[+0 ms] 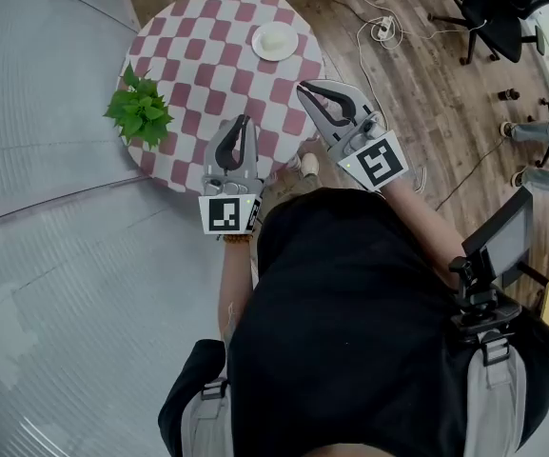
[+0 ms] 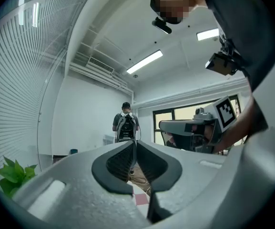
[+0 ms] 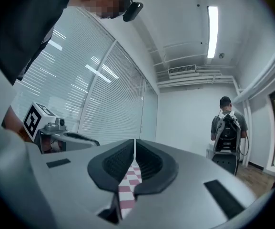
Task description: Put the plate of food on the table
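Observation:
A white plate [image 1: 275, 41] with a pale mound of food sits on the far right part of a round table [image 1: 198, 65] covered in a red-and-white checked cloth. My left gripper [image 1: 245, 120] hangs over the table's near edge, its jaws together with nothing between them. To its right, my right gripper [image 1: 303, 88] is raised over the table's right rim, below the plate and apart from it, its jaws likewise together and empty. In the left gripper view the left gripper [image 2: 135, 144] points level across the room, and in the right gripper view so does the right gripper [image 3: 135, 144].
A green potted plant [image 1: 139, 112] stands at the table's left edge. Cables and a power strip [image 1: 383, 29] lie on the wooden floor, with an office chair [image 1: 493, 8] beyond. A person with a backpack [image 2: 126, 128] stands far off. Window blinds run along the left.

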### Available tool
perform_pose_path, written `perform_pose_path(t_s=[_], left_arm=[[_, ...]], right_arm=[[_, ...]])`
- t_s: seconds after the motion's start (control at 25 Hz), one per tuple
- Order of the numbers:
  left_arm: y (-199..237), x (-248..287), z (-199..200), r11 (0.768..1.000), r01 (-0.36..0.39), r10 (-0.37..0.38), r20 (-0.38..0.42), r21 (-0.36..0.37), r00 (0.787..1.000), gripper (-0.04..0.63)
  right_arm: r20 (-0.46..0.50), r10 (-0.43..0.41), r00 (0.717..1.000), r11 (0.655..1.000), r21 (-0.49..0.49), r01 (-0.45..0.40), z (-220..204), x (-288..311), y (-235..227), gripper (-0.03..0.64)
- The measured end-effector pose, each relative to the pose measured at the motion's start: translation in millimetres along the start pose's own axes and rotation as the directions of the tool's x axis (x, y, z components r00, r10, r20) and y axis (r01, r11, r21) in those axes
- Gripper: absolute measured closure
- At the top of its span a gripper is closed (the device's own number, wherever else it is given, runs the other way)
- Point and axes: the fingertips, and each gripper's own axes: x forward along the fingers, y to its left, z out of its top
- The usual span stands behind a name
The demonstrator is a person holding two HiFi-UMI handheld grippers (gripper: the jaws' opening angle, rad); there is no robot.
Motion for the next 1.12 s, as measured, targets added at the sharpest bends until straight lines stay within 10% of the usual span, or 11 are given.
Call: perform_pose_path(t_s=[0.56, 1.12], left_arm=[[-33.2, 9.9, -104.6, 0.986, 0.162, -0.166, -0.124, -0.041, 0.978, 0.583], [-32.8, -0.4, -184.7, 0.975, 0.136, -0.176, -0.231, -0.177, 0.957, 0.583]], right_arm=[[-0.189, 0.137, 0.972, 0.958, 0.276, -0.081, -140.6, -42.1, 24.1, 0.606], [-0.373, 0.183, 0.91, 0.96, 0.268, -0.083, -208.2, -45.7, 42.7, 0.609]])
